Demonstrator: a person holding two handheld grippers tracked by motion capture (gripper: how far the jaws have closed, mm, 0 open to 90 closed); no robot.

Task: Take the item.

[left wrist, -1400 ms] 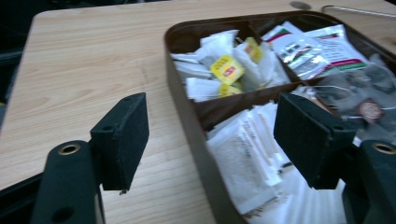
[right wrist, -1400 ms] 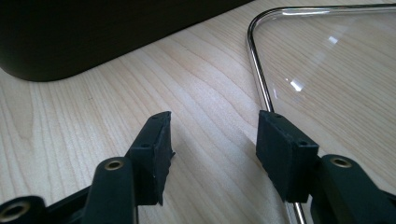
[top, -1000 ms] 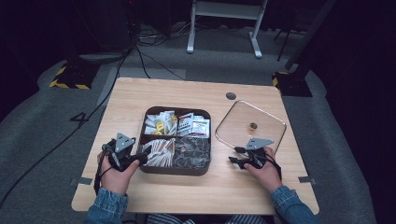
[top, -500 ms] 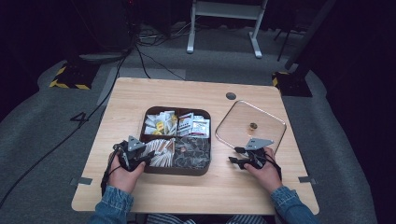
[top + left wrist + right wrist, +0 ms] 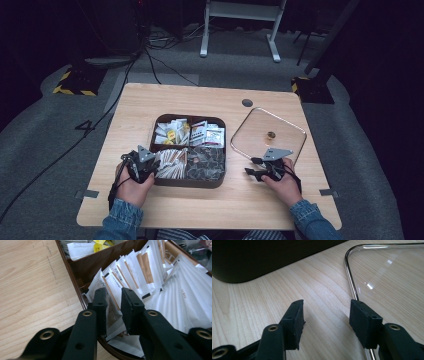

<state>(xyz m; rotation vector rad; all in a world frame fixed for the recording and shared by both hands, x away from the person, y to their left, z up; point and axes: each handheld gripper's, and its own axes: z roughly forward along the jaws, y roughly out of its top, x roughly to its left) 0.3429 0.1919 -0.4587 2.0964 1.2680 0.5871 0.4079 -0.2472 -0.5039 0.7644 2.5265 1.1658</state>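
Note:
A dark brown compartment box point(image 5: 189, 184) sits mid-table, full of sachets and tea bags. My left gripper point(image 5: 149, 163) reaches into its near-left compartment of white-and-brown sachets point(image 5: 172, 162). In the left gripper view, the left gripper point(image 5: 113, 293) has just been closing its jaws around one brown-striped sachet point(image 5: 114, 300); a narrow gap still shows beside the pads. My right gripper point(image 5: 253, 167) rests open on the wood by the near-left corner of the glass lid point(image 5: 287, 131). In the right gripper view, the right gripper point(image 5: 325, 306) has nothing between its jaws and the lid's metal rim point(image 5: 352, 287) lies just by the right jaw.
The lid has a small brass knob point(image 5: 270, 135) at its centre. The box's dark outer wall point(image 5: 262, 257) stands ahead of the right gripper. A cable hole point(image 5: 247, 102) is at the table's far side. Bare wood lies left of the box point(image 5: 30, 290).
The left hand has moved right, from beside the box into its near-left compartment, and its jaws have narrowed around a sachet. The right hand has stayed still.

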